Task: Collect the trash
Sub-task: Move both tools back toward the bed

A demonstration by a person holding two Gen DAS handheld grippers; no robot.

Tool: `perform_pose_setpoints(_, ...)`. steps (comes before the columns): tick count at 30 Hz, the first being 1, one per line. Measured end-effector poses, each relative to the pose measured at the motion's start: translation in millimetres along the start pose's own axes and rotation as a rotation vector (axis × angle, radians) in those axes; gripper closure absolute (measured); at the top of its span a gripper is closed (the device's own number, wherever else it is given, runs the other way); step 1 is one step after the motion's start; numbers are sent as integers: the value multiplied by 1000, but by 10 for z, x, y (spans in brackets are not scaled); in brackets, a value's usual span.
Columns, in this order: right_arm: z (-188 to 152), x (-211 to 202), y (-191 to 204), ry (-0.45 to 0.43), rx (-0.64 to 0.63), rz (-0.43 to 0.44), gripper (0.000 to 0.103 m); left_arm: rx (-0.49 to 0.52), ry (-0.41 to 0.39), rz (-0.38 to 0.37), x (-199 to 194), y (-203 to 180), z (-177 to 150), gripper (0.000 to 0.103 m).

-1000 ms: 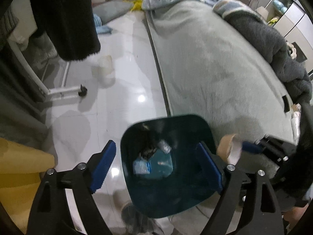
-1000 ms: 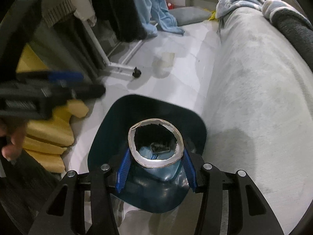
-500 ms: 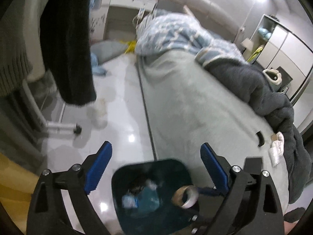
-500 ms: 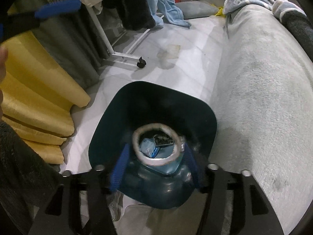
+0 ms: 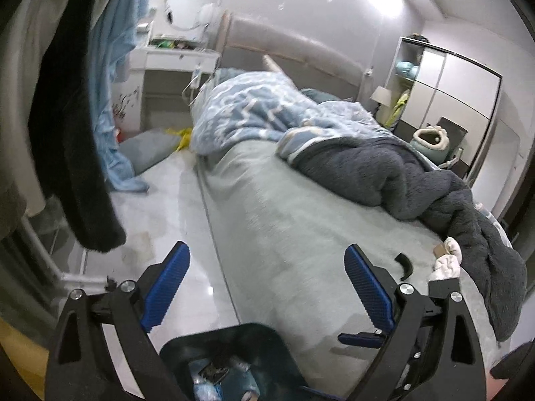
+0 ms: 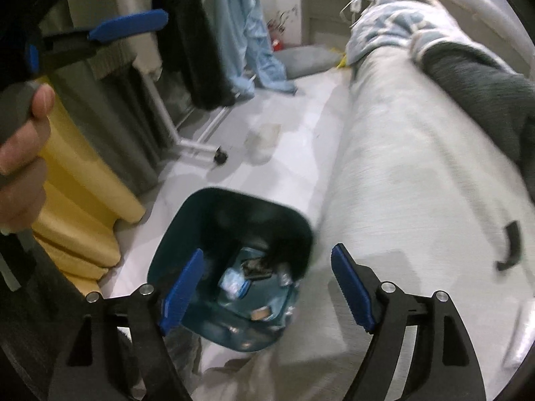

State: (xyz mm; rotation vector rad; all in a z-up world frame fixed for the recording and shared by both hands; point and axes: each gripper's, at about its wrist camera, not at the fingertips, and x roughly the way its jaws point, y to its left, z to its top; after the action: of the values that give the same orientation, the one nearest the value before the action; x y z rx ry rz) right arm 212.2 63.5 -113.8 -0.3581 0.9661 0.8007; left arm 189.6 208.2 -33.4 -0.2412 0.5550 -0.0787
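The left gripper [image 5: 264, 287] was seen with its fingers [image 5: 165, 284] spread wide and nothing between them, pointed out over the grey bed [image 5: 301, 227]. Below it, at the bottom edge of the left view, the dark teal bin [image 5: 257, 334] was caught on the floor [image 5: 167, 207], just beside the bed's edge.

In the right view, the right gripper [image 6: 267, 287] was held above that same bin [image 6: 207, 220], its jaws opening, with nothing gripped between the blue fingers [image 6: 351, 287]. Scraps of trash [image 6: 234, 282] were seen lying at the bottom of the bin: pale blue wrappers, a dark crumpled piece and a small tan bit, all blurred.

A black curved piece [image 6: 511, 244] was spotted lying on the bed cover, well apart from the bin; in the left view it [image 5: 403, 264] lay near a crumpled white wad [image 5: 449, 257] at the edge of a dark fuzzy blanket [image 5: 401, 180]. A person's hand [image 6: 23, 153] was seen at the left of the right view, wrapped around the left gripper's handle, in front of yellow cushions [image 6: 80, 207].
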Motion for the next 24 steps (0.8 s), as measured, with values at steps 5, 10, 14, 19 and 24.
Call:
perform_pose_setpoints(5,-59,-322,-304,-79,46,-42,22,59,-32,-24,49,-307,16,7)
perform_pose_setpoints(10,-182,-561,-606,-118,93,-81,22,77,-23,-58,169,-537,-5,7)
perform_pose_setpoints(14,-296,-698,-790,-144,125,-113,22,95,-26,-82,239,-712,1,7)
perform_pose_setpoints(19,-463,-844,-1076,-160,168,-157,22,128,-23,-107,328,-912,-25,7)
perform_pose_setpoints(24,-584,-981,-1308,-182,204,-197,22,128,-2,-128,424,-1045,-65,7)
